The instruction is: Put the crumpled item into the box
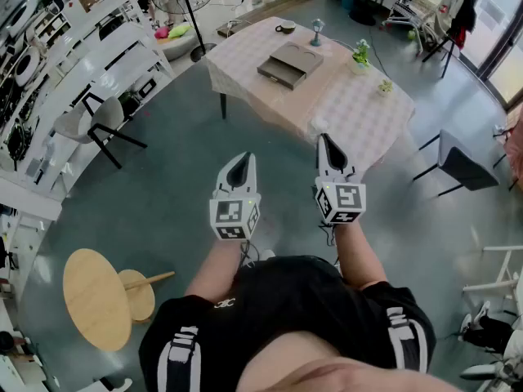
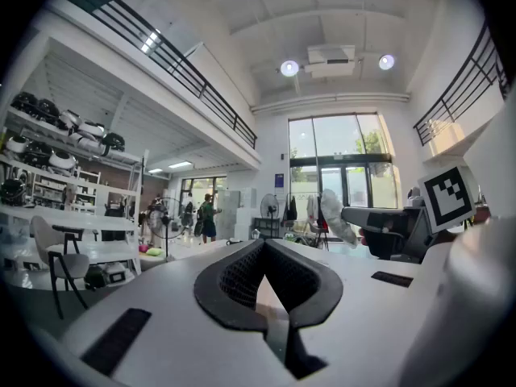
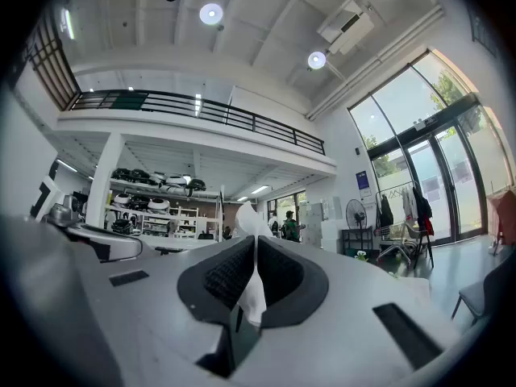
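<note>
My right gripper (image 1: pixel 328 143) is shut on a crumpled white tissue (image 3: pixel 245 218), which sticks out past the closed pads (image 3: pixel 230 274) in the right gripper view. The left gripper view shows the same tissue (image 2: pixel 334 215) at the right gripper's tip. My left gripper (image 1: pixel 239 164) is shut with nothing in it. Its tips (image 2: pixel 264 243) meet in its own view. Both grippers hang at waist height, side by side over the floor. The flat brown box (image 1: pixel 290 62) lies on the checked-cloth table (image 1: pixel 359 117) ahead, well beyond both grippers.
On the table also stand a cup (image 1: pixel 286 28), a small figure (image 1: pixel 316 31) and two little plants (image 1: pixel 360 54). A grey chair (image 1: pixel 458 167) stands at the table's right and another chair (image 1: pixel 98 121) at the left. A round wooden table (image 1: pixel 94 298) is near my left side.
</note>
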The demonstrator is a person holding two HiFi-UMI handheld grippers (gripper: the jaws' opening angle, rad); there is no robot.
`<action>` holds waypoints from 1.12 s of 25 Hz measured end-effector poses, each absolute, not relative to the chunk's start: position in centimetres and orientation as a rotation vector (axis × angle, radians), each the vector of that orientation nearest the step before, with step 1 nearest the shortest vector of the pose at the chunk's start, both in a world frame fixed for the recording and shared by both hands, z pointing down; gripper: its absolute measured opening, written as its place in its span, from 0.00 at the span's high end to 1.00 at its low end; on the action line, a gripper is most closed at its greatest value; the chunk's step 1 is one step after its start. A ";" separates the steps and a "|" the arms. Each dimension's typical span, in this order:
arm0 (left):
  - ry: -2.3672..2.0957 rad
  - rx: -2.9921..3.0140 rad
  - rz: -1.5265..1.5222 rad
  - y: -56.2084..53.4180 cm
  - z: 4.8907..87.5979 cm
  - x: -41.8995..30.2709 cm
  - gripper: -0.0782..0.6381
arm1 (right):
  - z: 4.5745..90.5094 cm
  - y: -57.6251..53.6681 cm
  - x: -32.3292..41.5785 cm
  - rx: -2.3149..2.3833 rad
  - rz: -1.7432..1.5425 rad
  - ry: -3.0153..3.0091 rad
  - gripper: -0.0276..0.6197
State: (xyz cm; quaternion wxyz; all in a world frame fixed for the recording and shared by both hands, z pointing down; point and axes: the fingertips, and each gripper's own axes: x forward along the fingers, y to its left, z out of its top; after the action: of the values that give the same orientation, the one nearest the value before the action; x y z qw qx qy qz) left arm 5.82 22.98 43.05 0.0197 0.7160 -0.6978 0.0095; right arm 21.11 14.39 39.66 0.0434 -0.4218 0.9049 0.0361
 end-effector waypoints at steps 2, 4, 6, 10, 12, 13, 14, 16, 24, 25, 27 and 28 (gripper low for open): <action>-2.173 2.218 0.027 23.3 42.9 6.2 0.90 | 39.6 14.7 21.5 -1.288 0.115 2.767 0.93; -2.180 2.214 0.025 23.5 42.7 6.4 0.90 | 39.5 15.0 21.8 -1.282 0.116 2.768 0.93; -2.187 2.209 0.021 23.6 42.5 6.6 0.90 | 39.5 15.2 22.0 -1.265 0.109 2.767 0.93; -2.195 2.197 0.022 23.4 42.6 6.8 0.90 | 39.4 15.3 22.0 -1.225 0.109 2.771 0.93; -2.191 2.195 0.022 23.4 42.9 6.6 0.90 | 39.6 15.3 21.7 -1.220 0.110 2.776 0.93; -2.188 2.196 0.022 23.3 43.0 6.5 0.90 | 39.6 15.2 21.4 -1.220 0.110 2.778 0.93; -2.185 2.199 0.023 23.1 43.0 6.3 0.90 | 39.7 15.1 21.2 -1.222 0.110 2.780 0.93; -2.179 2.206 0.026 22.7 43.0 5.9 0.90 | 39.7 14.9 20.7 -1.230 0.115 2.784 0.93; -2.152 2.255 0.003 21.1 42.9 2.5 0.90 | 39.3 13.6 17.9 -1.293 0.151 2.746 0.93; -2.146 2.264 -0.001 21.0 42.9 1.9 0.90 | 39.4 13.7 17.5 -1.303 0.154 2.739 0.93; -2.136 2.282 -0.005 21.0 42.8 0.8 0.90 | 39.4 13.8 16.6 -1.324 0.152 2.724 0.93; -2.131 2.290 -0.003 21.0 42.7 0.3 0.90 | 39.5 13.9 16.1 -1.334 0.149 2.718 0.93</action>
State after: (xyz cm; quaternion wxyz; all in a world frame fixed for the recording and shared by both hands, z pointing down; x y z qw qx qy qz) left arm 0.28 20.97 42.71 0.0064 0.7320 -0.6812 -0.0011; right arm 16.15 13.95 39.45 0.0550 -0.4395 0.8952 0.0491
